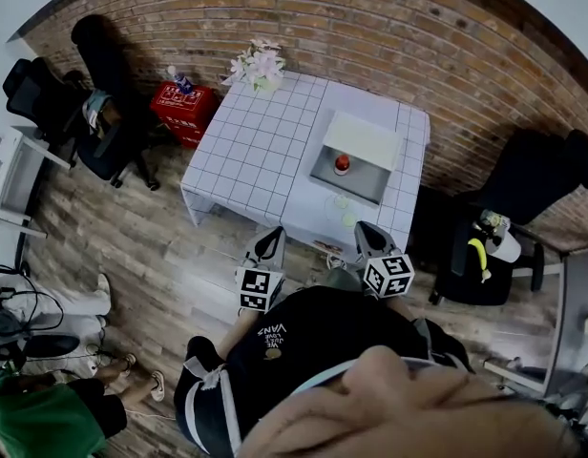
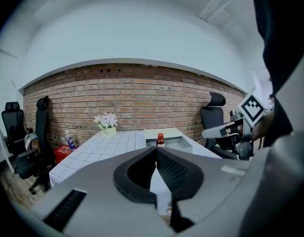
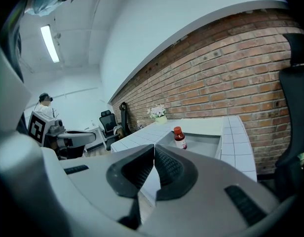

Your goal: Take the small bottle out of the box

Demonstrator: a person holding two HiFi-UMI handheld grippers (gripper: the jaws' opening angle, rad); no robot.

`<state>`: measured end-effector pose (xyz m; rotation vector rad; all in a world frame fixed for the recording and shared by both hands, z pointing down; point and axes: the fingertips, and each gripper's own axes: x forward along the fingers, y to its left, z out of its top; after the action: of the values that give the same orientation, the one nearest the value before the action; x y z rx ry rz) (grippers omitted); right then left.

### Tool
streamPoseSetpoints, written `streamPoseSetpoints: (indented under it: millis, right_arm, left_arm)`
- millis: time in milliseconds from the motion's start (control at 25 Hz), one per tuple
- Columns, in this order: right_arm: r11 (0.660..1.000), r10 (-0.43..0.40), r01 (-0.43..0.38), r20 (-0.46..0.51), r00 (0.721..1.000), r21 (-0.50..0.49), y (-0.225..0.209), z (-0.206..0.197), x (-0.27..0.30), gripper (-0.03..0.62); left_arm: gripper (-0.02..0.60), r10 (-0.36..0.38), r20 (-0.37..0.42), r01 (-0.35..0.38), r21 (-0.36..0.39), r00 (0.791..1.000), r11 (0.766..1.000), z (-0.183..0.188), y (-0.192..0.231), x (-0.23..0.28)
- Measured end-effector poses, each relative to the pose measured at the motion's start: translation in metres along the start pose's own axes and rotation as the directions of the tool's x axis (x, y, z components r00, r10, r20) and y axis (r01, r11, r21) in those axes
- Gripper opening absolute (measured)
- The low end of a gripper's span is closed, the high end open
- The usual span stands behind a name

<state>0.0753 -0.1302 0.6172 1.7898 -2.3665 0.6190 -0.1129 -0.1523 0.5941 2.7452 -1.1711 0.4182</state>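
A small bottle (image 1: 342, 164) with a red cap stands upright inside an open shallow grey box (image 1: 361, 181) on the right half of a white grid-patterned table (image 1: 256, 151). The bottle (image 2: 160, 140) rises above the box's rim (image 2: 177, 143) in the left gripper view. In the right gripper view the bottle (image 3: 179, 138) stands in the box (image 3: 211, 143) too. Both grippers are held off the table's near edge, well short of the box. My left gripper (image 1: 272, 234) is shut and empty, as is my right gripper (image 1: 364, 227). The jaws meet in each gripper view (image 2: 156, 149) (image 3: 154, 146).
A flower pot (image 1: 259, 68) sits at the table's far left corner. A red crate (image 1: 184, 111) stands on the floor left of the table. Black office chairs flank it (image 1: 94, 122) (image 1: 528, 198). A brick wall (image 1: 370, 27) runs behind. Someone's legs (image 1: 113, 375) show at lower left.
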Motion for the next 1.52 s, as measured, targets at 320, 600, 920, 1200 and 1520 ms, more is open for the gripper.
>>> streamPoseSetpoints:
  millis: [320,600,920,1200,1520]
  right_arm:
    - [0.999,0.018,-0.019,-0.033,0.999,-0.048,-0.035,0.021,0.034,0.002]
    - [0.992,0.06,-0.07,-0.091,0.994,-0.101,-0.057,0.033,0.071,0.002]
    - [0.984,0.095,-0.112,-0.122,0.988,-0.141,-0.075,0.044,0.109,0.002]
    - [0.981,0.099,-0.125,-0.166,0.981,-0.151,-0.086,0.037,0.135,0.003]
    - [0.976,0.098,-0.141,-0.245,0.965,-0.164,-0.092,0.019,0.161,0.127]
  left_arm:
    - [0.011,0.053,0.0,-0.053,-0.016,0.999,0.998,0.014,0.007,0.026]
    - [0.012,0.122,0.009,-0.122,-0.047,0.992,0.991,0.025,0.017,0.048]
    - [0.012,0.179,-0.004,-0.179,-0.066,0.984,0.982,0.024,0.023,0.058]
    - [0.011,0.235,-0.029,-0.237,-0.083,0.972,0.968,0.019,0.028,0.053]
    - [0.012,0.303,-0.047,-0.307,-0.107,0.952,0.946,0.011,0.032,0.042]
